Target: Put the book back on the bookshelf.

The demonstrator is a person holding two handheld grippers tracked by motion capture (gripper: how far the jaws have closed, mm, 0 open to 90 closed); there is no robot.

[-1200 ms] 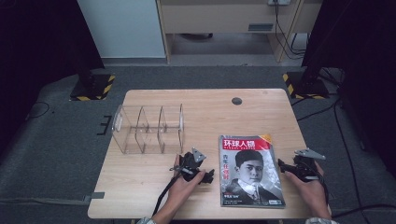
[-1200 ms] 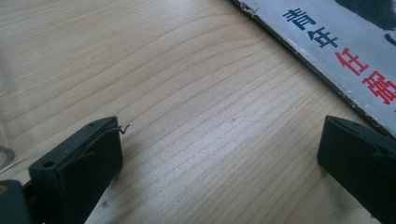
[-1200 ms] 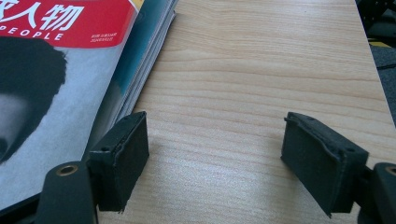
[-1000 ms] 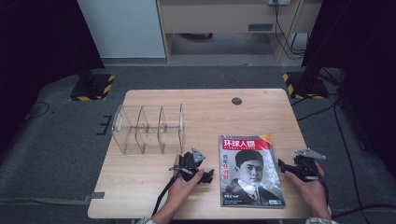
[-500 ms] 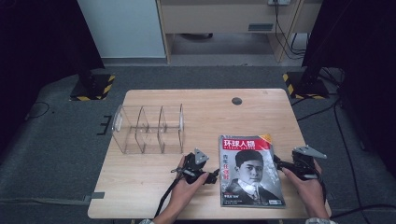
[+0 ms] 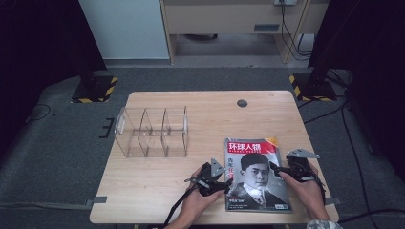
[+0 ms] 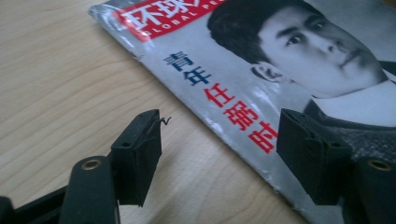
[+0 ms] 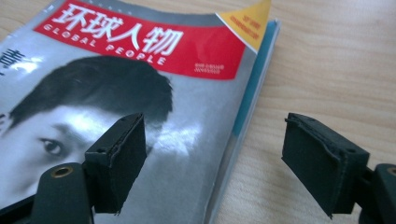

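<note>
The left tool point(image 6: 220, 177) sits at the left edge of the magazine point(image 6: 257, 175), low over the desk point(image 6: 157, 191), and its jaws have just been closing. They are not clenched on anything: in the left gripper view the left tool point(image 7: 219, 154) straddles the spine edge of the magazine point(image 7: 289, 65), one pad over bare wood, the other over the cover, with clear space between pad and paper. I cannot tell whether either pad touches the surface beneath it.

The right tool point(image 6: 282, 171) is at the opposite, right edge of the magazine. In the right gripper view the right tool point(image 8: 215, 163) stands released in the same way, jaws wide apart, one pad above the glossy cover, the other above the desk point(image 8: 327, 56), the page edge of the magazine point(image 8: 154, 84) running between them. It grasps nothing.

The magazine lies flat, cover up, on the near right part of the desk, its red title band towards the far side and its bottom edge near the person's side.

Farther out, to the left and behind the left tool, a clear plastic divider rack point(image 6: 152, 132) stands on the desk, well apart from the magazine. Its compartments, separated by upright transparent partitions, hold nothing. A small dark round hole point(image 6: 242, 103) sits near the desk's far edge.
</note>
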